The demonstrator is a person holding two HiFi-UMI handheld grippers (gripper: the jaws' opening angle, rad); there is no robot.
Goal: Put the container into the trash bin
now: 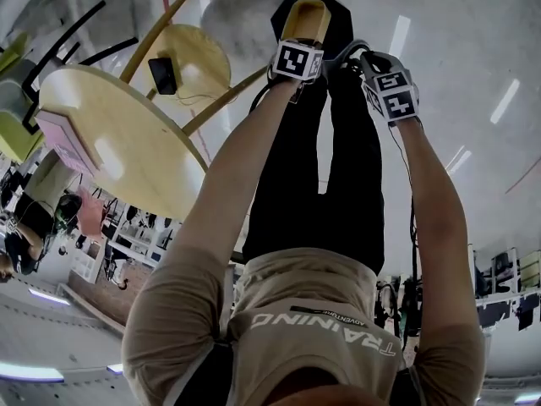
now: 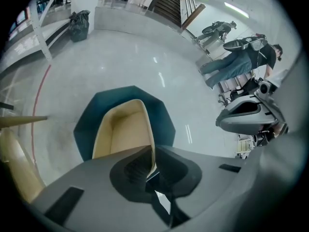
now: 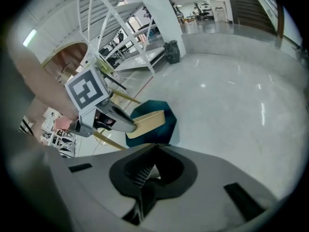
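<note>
A beige, open-topped container (image 2: 123,129) hangs over a dark teal octagonal trash bin (image 2: 94,122) on the floor. My left gripper (image 2: 150,170) is shut on the container's right wall, which runs in between its jaws. In the head view the container (image 1: 306,19) sits in front of the bin (image 1: 340,25), just beyond my left gripper (image 1: 308,42). My right gripper (image 1: 353,55) is beside it, to the right, and holds nothing. In the right gripper view its jaws (image 3: 146,180) stand shut, and the left gripper (image 3: 120,122), the container (image 3: 150,120) and the bin (image 3: 161,129) show ahead.
A round wooden table (image 1: 127,142) with a pink box (image 1: 63,138) stands to the left, and beside it a wooden stool (image 1: 199,57) bears a dark device (image 1: 162,74). A person (image 2: 241,62) stands far right. A black bag (image 2: 78,23) lies by the far wall.
</note>
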